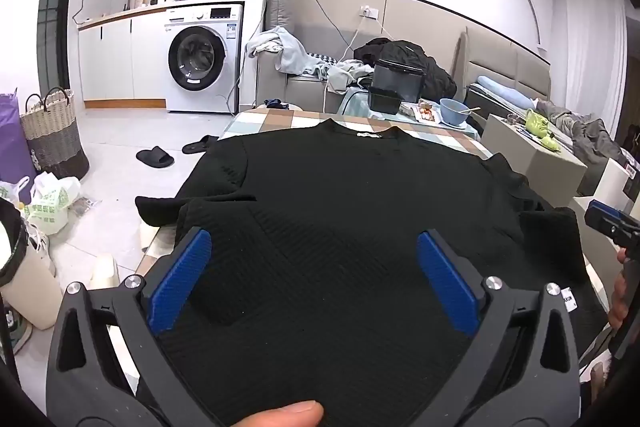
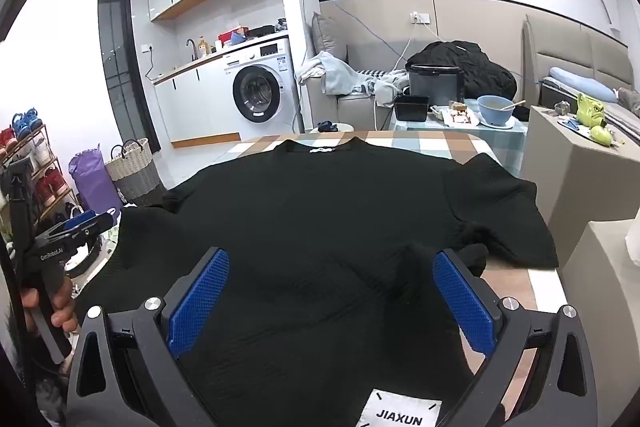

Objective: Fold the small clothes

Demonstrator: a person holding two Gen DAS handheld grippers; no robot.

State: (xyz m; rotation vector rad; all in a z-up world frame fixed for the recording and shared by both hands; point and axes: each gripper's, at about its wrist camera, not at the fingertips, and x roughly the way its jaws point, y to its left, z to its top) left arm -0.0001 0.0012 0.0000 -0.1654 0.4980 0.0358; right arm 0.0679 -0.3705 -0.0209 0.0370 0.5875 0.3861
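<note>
Lying flat: black shirt (image 1: 340, 195) | beneath both fingers (image 1: 182, 279) | spread wide, gripping nothing

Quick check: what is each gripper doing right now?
Left gripper: open, empty, above the black top.
Right gripper: open, empty, above the same top.

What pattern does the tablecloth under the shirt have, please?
Checked tablecloth, in tan, white and pale teal; clearest from the right wrist.
</note>
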